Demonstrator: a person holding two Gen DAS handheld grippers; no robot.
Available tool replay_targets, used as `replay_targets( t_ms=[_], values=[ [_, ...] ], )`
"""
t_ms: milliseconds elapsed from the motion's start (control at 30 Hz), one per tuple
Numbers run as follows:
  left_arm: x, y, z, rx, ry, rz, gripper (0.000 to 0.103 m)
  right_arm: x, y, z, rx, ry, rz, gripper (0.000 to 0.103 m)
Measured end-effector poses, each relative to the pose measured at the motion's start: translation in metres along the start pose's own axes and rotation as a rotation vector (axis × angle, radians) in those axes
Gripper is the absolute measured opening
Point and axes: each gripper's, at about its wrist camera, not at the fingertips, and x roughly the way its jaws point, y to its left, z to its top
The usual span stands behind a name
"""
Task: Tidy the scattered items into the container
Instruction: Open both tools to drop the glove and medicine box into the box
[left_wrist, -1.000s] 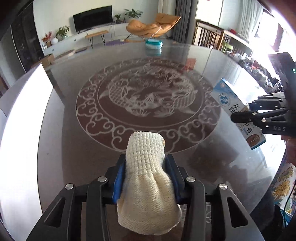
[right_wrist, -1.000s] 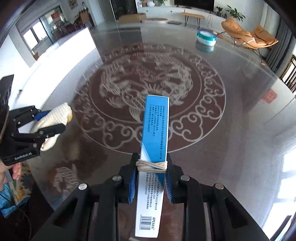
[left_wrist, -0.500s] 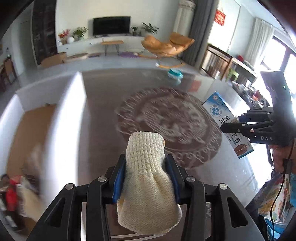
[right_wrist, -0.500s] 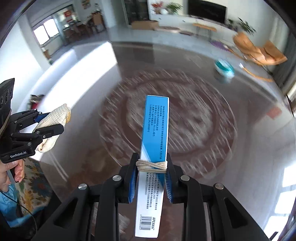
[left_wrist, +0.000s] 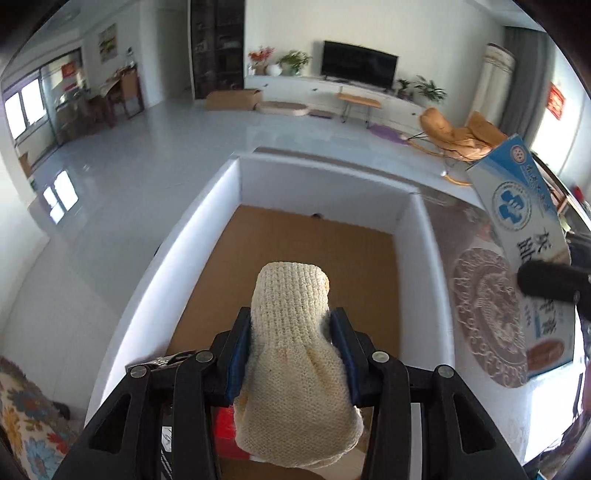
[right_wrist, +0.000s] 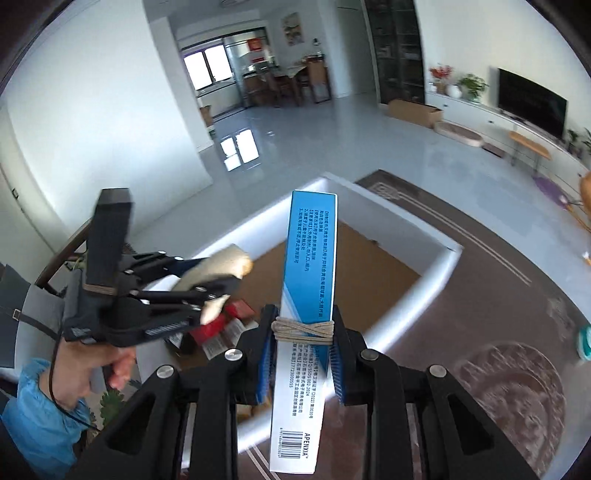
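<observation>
Both jaws are closed on their loads: the left gripper (left_wrist: 291, 325) holds a knitted cloth (left_wrist: 291, 354), the right gripper (right_wrist: 303, 350) a long blue box (right_wrist: 308, 295), its long axis pointing forward. The white container (left_wrist: 229, 206) lies below and ahead, nearer the left hand (right_wrist: 92, 369).

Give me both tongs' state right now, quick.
Left tongs: shut on the knitted cloth.
Right tongs: shut on the blue box.
</observation>
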Motion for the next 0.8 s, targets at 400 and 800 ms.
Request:
replay_targets(
  t_ms=[400, 800],
  values=[
    [0.071, 0.020, -0.018, -0.031, 0.135, 0.052, 0.042, 0.155, 0.016, -0.014, -0.005, 0.181, -0.024, 0.027],
    [0.042, 0.022, -0.020, -0.116, 0.098, 0.183, 0.100, 0.151, 0.000, -0.013, 0.037, 0.135, -0.059, 0.074]
  ],
)
